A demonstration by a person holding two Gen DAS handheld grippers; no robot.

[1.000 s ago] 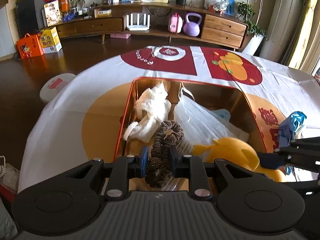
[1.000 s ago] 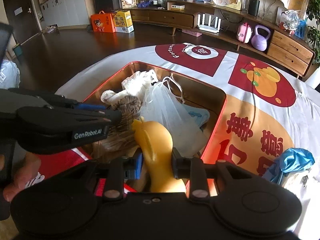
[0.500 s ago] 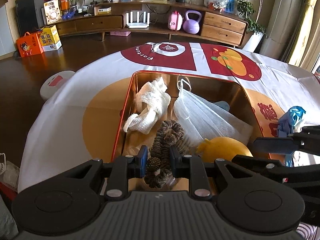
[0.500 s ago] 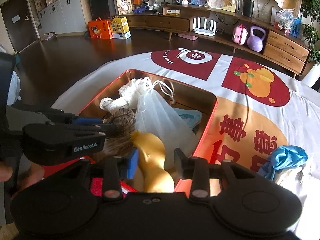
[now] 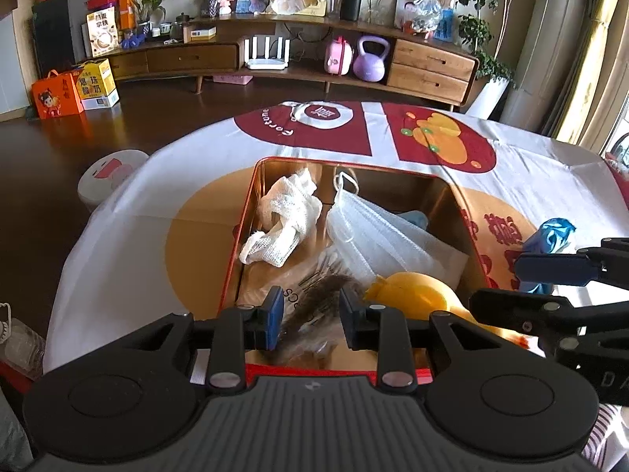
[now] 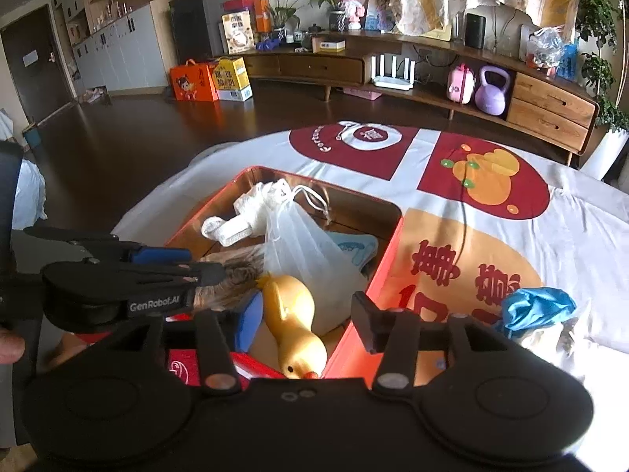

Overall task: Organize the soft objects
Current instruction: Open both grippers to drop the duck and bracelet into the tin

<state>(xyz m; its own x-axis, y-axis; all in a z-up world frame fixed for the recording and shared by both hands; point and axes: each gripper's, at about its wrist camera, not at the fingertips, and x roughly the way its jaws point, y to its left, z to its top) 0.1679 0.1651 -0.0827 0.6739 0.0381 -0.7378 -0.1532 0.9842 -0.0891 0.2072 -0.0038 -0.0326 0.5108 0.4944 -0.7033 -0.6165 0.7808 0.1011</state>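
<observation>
A red-rimmed golden tin box (image 5: 251, 212) (image 6: 387, 251) sits on the table. Inside lie a white gauze cloth (image 5: 287, 212) (image 6: 251, 212), a white mesh bag (image 5: 377, 232) (image 6: 302, 244), a brown scrunchie (image 5: 314, 306) (image 6: 232, 275), blurred, and a yellow rubber duck (image 5: 416, 295) (image 6: 293, 322). My left gripper (image 5: 310, 316) is open over the box's near end, the scrunchie loose between its jaws. My right gripper (image 6: 306, 320) is open wide, the duck lying free between its jaws. A crumpled blue glove (image 5: 554, 232) (image 6: 534, 306) lies on the cloth right of the box.
The table wears a white cloth with red and orange prints (image 5: 440, 137) (image 6: 483, 173). A light blue item (image 6: 354, 246) lies under the mesh bag. A white robot vacuum (image 5: 110, 173) sits on the floor at left. A wooden sideboard (image 5: 314, 55) stands behind.
Both grippers opened. The left let go of the scrunchie, which dropped into the box. The right let go of the duck, which now lies in the box. Both pulled back slightly.
</observation>
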